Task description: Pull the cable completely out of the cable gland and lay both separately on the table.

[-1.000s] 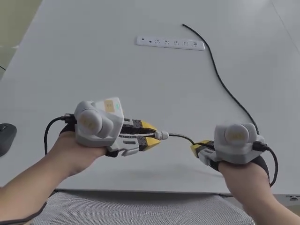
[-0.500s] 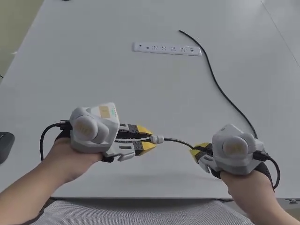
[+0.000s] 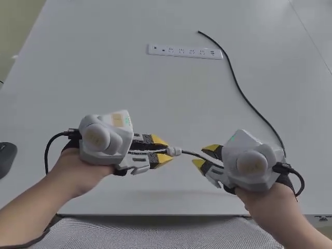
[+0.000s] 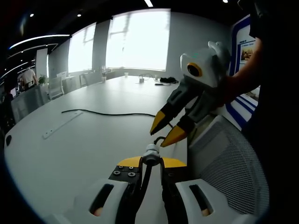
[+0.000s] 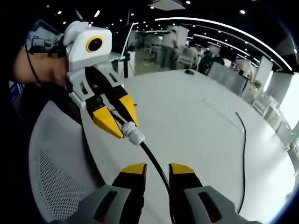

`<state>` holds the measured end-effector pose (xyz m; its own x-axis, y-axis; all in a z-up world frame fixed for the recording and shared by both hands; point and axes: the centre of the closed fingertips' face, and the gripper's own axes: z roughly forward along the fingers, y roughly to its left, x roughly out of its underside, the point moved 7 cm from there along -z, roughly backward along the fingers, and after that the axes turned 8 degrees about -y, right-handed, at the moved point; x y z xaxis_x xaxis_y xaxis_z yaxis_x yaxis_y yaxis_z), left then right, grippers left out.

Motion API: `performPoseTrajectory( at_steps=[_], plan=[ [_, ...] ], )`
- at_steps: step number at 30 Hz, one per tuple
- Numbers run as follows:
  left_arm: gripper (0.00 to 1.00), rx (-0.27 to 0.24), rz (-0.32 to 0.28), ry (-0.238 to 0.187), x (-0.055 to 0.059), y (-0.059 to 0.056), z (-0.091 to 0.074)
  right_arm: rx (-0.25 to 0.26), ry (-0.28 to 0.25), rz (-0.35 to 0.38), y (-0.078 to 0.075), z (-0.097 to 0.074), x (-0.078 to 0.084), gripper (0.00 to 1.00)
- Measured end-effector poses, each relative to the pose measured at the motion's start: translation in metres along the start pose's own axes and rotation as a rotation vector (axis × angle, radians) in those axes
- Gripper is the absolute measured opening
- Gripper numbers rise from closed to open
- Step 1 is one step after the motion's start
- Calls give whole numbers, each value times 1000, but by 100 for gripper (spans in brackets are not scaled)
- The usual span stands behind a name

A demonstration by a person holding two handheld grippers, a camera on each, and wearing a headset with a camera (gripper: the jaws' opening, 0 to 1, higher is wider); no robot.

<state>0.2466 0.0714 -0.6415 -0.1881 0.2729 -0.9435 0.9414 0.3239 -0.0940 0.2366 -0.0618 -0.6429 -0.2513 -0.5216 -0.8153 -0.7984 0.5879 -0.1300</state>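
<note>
1. Since half a second ago the right gripper [image 3: 206, 157] has released: its yellow jaws now stand apart, where they were closed on the cable [image 3: 193, 154].
2. In the right gripper view the cable runs between the parted jaws, ungripped.
3. The left gripper [image 3: 165, 151] is clenched on the white cable gland [image 3: 175, 152], held in the air over the table [image 3: 155, 93] near its front edge.
4. The cable is still seated in the cable gland.
5. A power strip [image 3: 185, 52] lies well apart, at the far side.
</note>
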Motion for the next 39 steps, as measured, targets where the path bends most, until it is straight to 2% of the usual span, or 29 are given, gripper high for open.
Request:
performPoseTrajectory(
  at_steps=[8, 19, 25, 29, 39],
  plan=[
    [15, 9, 6, 0, -1, -1, 0, -45, -2, -103, 9, 8, -11, 9],
    [15, 9, 6, 10, 1, -1, 2, -87, 14, -167, 9, 13, -11, 2],
    [15, 18, 3, 10, 1, -2, 3, -83, 26, -160, 9, 13, -8, 1],
    [15, 19, 0, 13, 1, -2, 4, -73, 33, -130, 8, 14, -6, 0],
    [15, 9, -6, -8, -4, 1, 5, -16, 50, -43, -6, 10, 2, 0]
  ],
)
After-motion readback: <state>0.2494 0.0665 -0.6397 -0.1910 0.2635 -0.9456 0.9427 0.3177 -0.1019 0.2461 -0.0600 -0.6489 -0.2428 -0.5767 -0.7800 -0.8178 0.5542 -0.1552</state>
